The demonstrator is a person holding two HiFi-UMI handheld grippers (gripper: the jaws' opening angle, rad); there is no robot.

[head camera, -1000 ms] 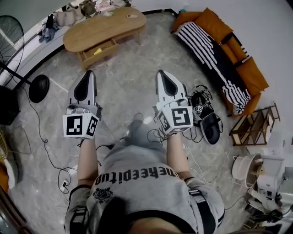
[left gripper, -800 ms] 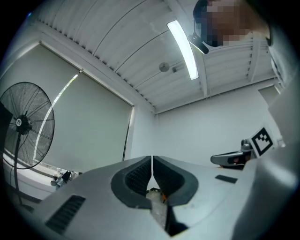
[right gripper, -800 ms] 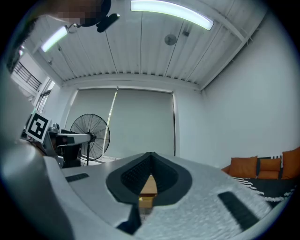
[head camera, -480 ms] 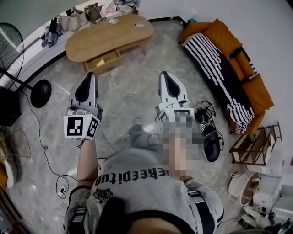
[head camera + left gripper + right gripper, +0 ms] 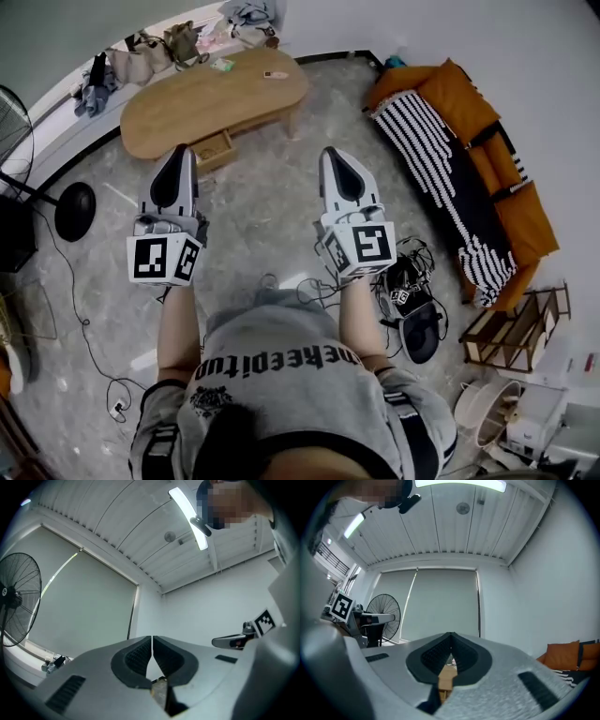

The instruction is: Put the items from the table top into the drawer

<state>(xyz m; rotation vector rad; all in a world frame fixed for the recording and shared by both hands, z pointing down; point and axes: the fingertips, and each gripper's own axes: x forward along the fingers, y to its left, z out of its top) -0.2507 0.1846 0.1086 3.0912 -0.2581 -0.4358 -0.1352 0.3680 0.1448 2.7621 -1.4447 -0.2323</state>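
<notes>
Task is looking barely begun. The wooden bench (image 5: 187,105) is standing across the floor, well apart from both grippers. Its drawer (image 5: 214,150) is hanging open on the near side; contents too small to tell. Two small items are lying at the far end of the top, a greenish one (image 5: 222,65) and a flat pale one (image 5: 275,75), neither being touched. Left gripper (image 5: 177,155) and right gripper (image 5: 334,157) are pointing toward the bench, jaws pressed together, carrying nothing. Everything is remaining: reaching the bench, lifting each item, placing it in the drawer.
</notes>
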